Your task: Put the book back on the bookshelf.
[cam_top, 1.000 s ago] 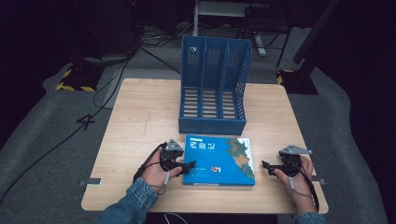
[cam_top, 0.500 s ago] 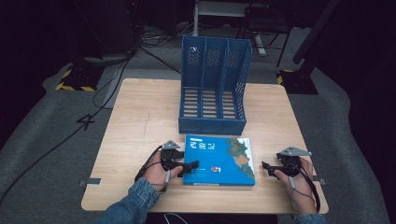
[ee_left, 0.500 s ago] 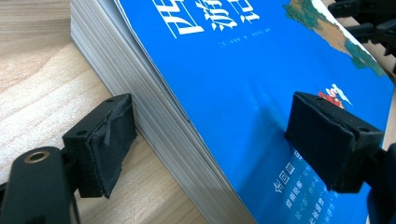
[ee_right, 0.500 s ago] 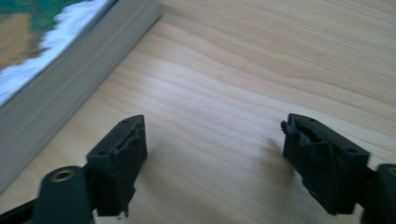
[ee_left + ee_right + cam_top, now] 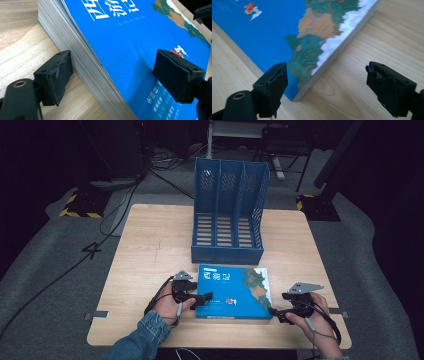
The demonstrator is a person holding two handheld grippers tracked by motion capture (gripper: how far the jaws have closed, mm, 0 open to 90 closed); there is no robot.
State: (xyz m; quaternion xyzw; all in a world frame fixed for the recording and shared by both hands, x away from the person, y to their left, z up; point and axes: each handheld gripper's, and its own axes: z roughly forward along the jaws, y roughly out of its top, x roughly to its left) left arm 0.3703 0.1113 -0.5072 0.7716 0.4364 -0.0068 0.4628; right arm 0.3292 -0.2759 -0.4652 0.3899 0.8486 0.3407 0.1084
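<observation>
The blue book (image 5: 233,291) lies flat on the wooden surface (image 5: 150,250), low in the centre of the high view, just in front of the blue file rack (image 5: 227,215) that stands upright behind it. At lower left of that frame the left hand (image 5: 167,302) comes in on a denim sleeve (image 5: 142,337), wrist low to the surface, and the left claw (image 5: 207,297) points right, level, straddling the book's left edge. In the left gripper view that claw (image 5: 112,75) is spread wide, having just been opening: one pad sits beside the page block on the wood, the other hovers at the cover, with the book's edge between them. Whether either pad presses is hard to tell; it looks like a loose straddle rather than a pinch.

At lower right, the right hand (image 5: 312,312) angles inward, the right claw (image 5: 275,312) aimed left at the book's near right corner. In the right gripper view this claw (image 5: 327,85) stands open, jaws just widening a touch, the corner lying ahead between them, untouched.
</observation>
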